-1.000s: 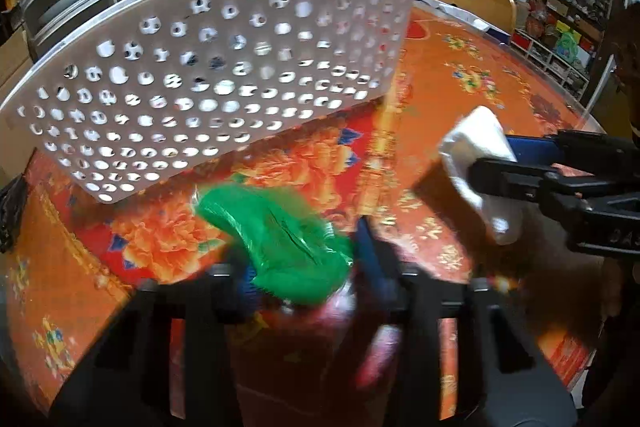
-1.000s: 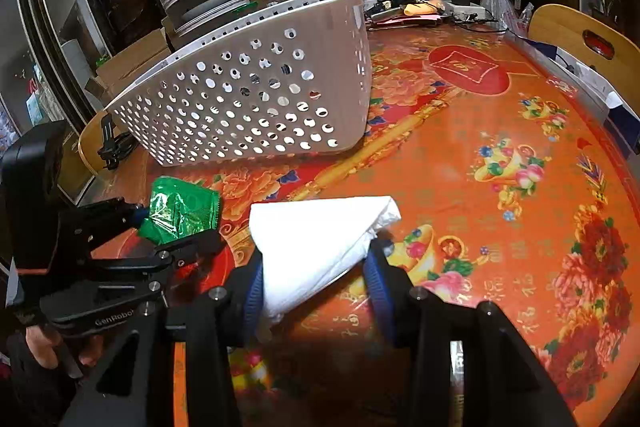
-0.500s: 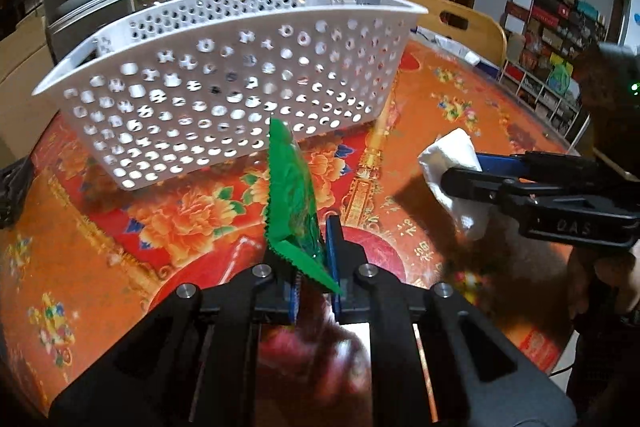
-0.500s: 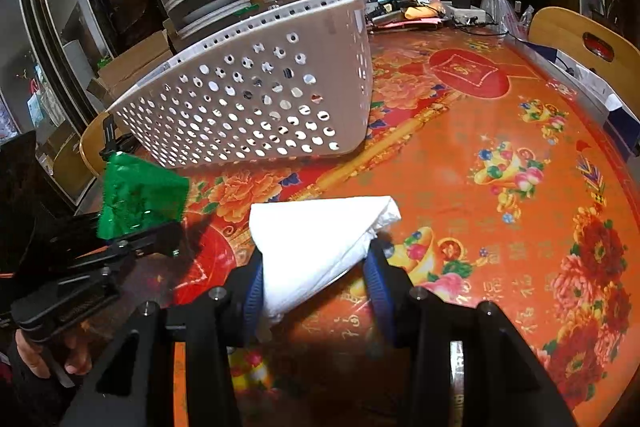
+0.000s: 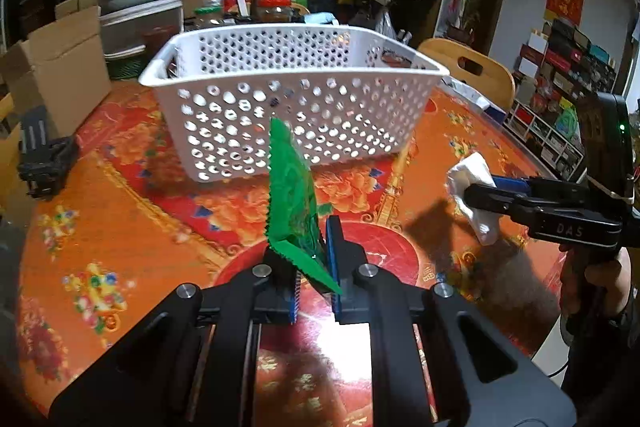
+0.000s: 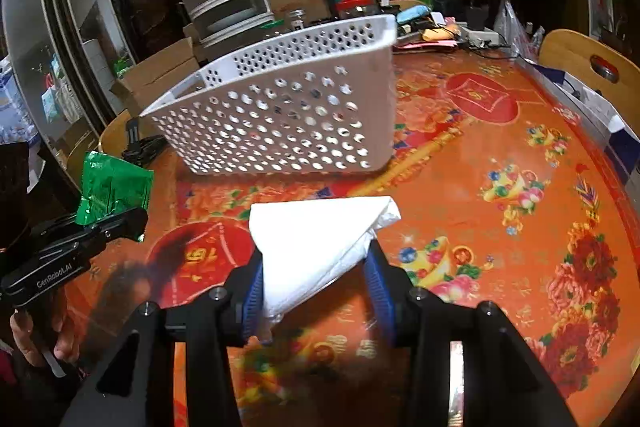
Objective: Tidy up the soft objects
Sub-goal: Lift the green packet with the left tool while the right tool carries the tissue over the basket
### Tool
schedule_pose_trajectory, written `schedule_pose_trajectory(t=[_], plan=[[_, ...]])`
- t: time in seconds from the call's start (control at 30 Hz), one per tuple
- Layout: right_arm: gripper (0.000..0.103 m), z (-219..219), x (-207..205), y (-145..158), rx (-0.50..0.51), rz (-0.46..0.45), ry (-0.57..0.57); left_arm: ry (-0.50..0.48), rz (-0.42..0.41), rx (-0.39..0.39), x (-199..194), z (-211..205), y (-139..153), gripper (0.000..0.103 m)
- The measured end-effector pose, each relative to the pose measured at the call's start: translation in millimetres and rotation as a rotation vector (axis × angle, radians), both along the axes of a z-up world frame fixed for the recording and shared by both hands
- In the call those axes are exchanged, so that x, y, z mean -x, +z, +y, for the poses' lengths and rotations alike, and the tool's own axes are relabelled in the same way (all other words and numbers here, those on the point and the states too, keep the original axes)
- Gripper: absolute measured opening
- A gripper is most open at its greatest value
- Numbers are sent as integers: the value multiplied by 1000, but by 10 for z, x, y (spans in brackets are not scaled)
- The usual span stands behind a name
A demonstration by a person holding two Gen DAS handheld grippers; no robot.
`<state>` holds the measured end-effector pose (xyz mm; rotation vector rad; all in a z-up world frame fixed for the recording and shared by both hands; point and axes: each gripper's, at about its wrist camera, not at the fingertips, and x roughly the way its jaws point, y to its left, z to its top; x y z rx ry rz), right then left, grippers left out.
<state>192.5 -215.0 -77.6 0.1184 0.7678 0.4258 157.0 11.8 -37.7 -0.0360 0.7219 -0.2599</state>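
My left gripper (image 5: 312,267) is shut on a green foil packet (image 5: 294,195), held upright above the table in front of the white perforated basket (image 5: 288,115). The packet also shows in the right wrist view (image 6: 114,189), at the left. My right gripper (image 6: 316,275) is shut on a white soft packet (image 6: 316,247), held above the table to the right of the left gripper. It shows in the left wrist view (image 5: 474,195) too. The basket (image 6: 280,123) stands beyond both grippers.
The round table (image 6: 500,155) has a red and orange flowered cover. A black device (image 5: 44,163) lies at its left edge. Cardboard boxes (image 5: 60,75), plastic drawers, jars and bags crowd behind the basket. A wooden chair (image 5: 476,71) stands at the far right.
My left gripper has lifted the green packet off the table, turned it upright and drawn back from the basket. My right gripper has kept hold of the white packet with little movement.
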Motion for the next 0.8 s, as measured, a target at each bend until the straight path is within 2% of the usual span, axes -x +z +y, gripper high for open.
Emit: schedule_pose_trajectory(t=[0.3, 0.5, 0.8], plan=[[46, 97, 119, 393, 11, -60, 37, 61, -41, 2, 133, 204, 355, 10], [46, 143, 140, 711, 34, -114, 52, 68, -66, 12, 142, 236, 596, 10], [46, 200, -91, 1163, 52, -161, 70, 53, -97, 15, -26, 174, 996, 10]])
